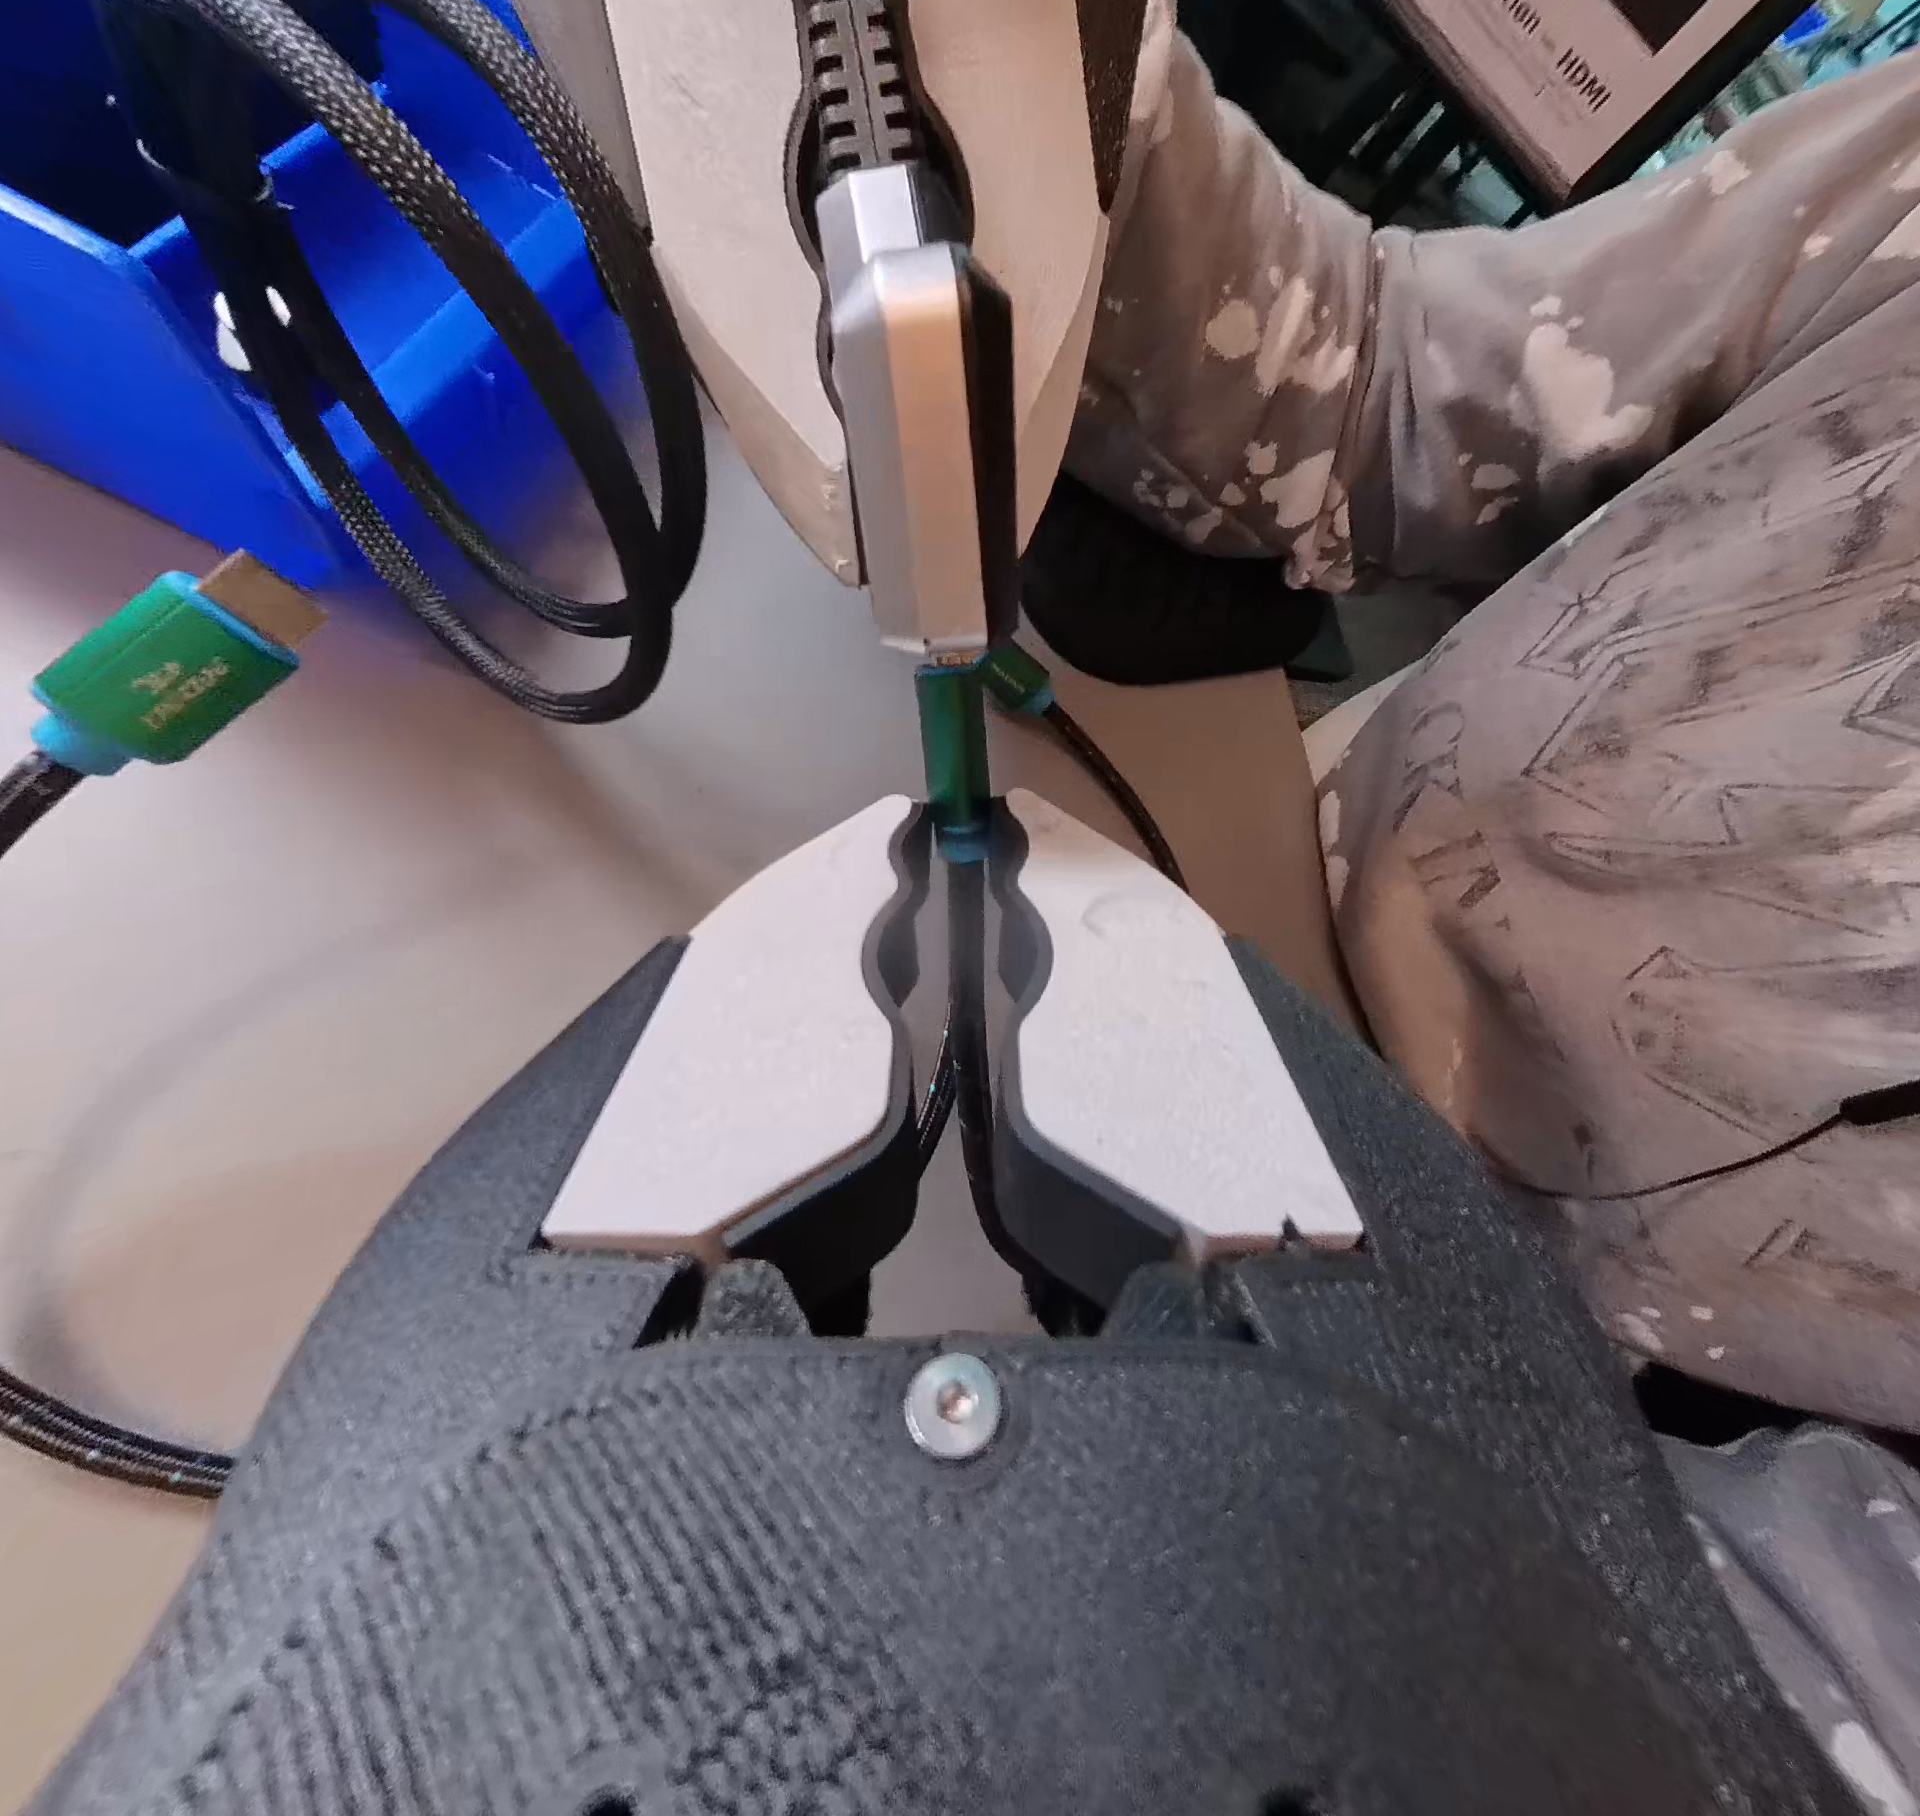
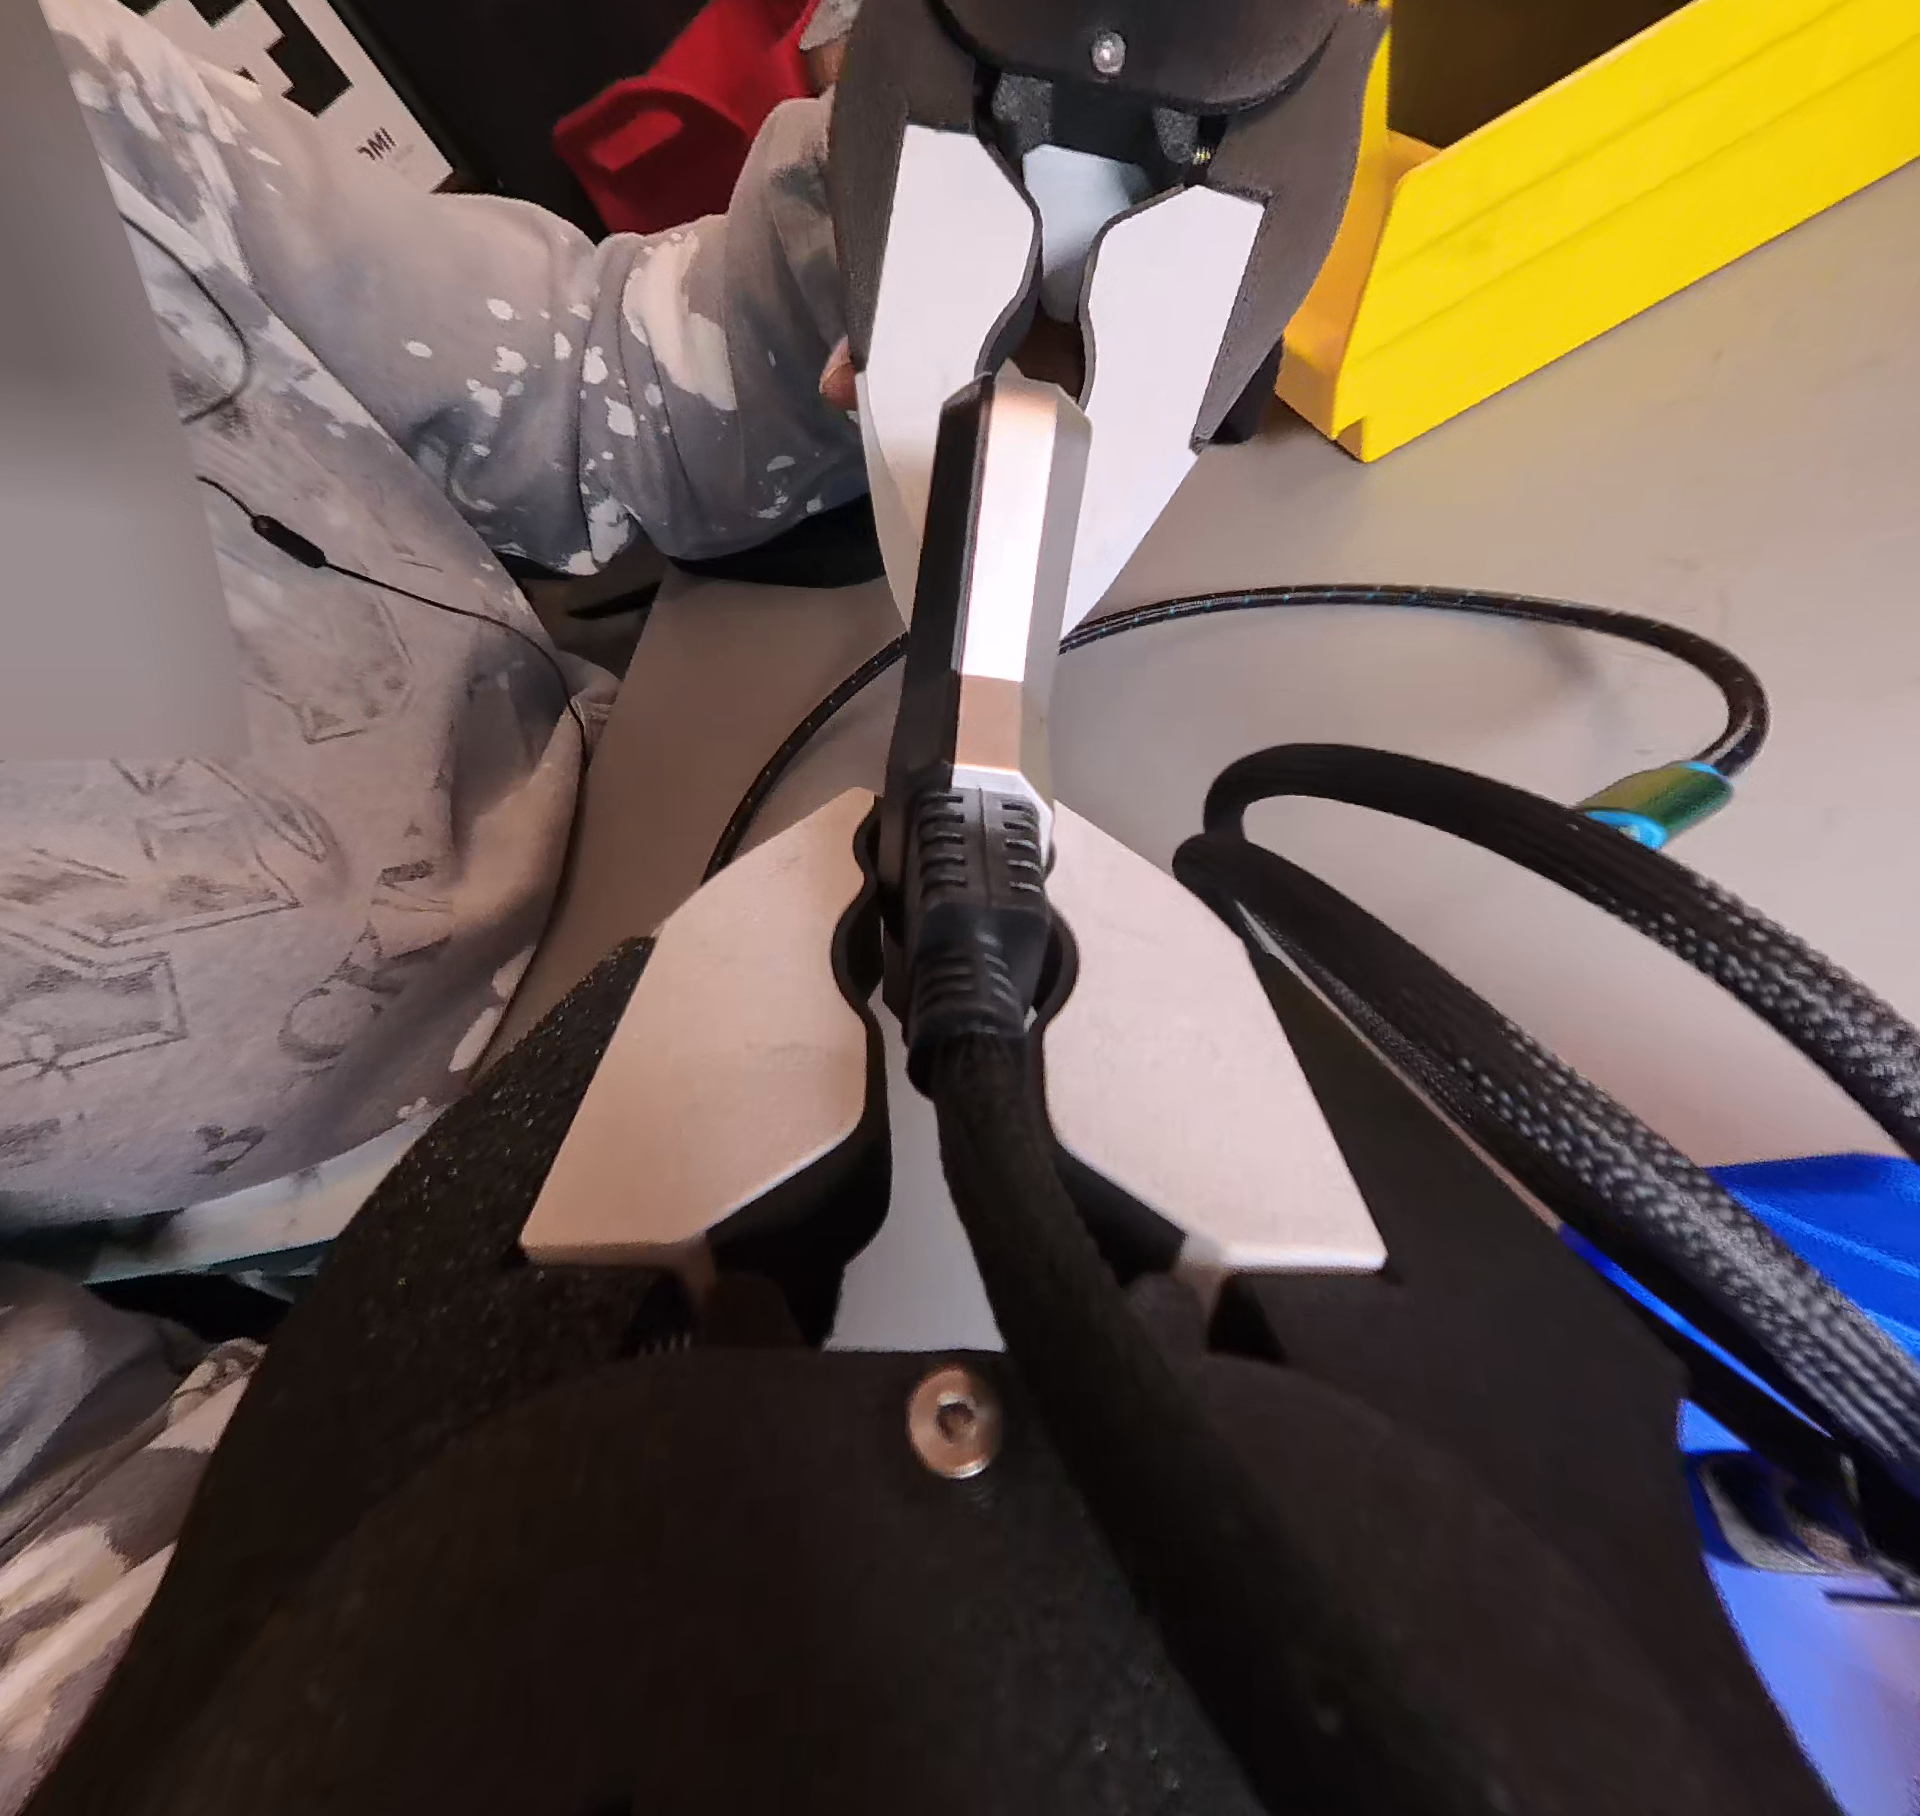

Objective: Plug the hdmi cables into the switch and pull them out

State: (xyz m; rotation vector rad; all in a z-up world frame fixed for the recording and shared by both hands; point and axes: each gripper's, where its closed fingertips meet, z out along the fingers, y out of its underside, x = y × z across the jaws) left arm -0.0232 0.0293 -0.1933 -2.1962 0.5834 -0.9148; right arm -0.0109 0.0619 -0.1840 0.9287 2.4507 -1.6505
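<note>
Two hand-held grippers face each other above a pale table (image 1: 312, 935). The left gripper (image 1: 961, 831) has its jaws pinching a green plug (image 1: 951, 758) by its rear end, with the cable running back between them. The right gripper (image 2: 961, 831) has its jaws pinching the black strain relief (image 2: 971, 893) at one end of the silver switch (image 2: 1013, 571), so the switch sticks out toward the left gripper.

In the left wrist view, the green plug's metal tip meets the near end of the switch (image 1: 920, 436); whether it is seated or only touching cannot be told. Another green connector appears just beside it at that end, partly hidden. A spare plug (image 1: 171, 670) lies on the table near a blue bin (image 1: 125, 332), with black braided cable (image 1: 468, 312) looped against the bin. A yellow bin (image 2: 1558, 187) stands farther back in the right wrist view. A person's speckled grey sleeve (image 1: 1455, 332) fills one side.

The step in hand looks like joining or parting plug and switch. To do it well, keep plug and switch on one straight line, hold the switch firm, and move along that line without twisting. A tilted plug could jam or slip from the jaws.
</note>
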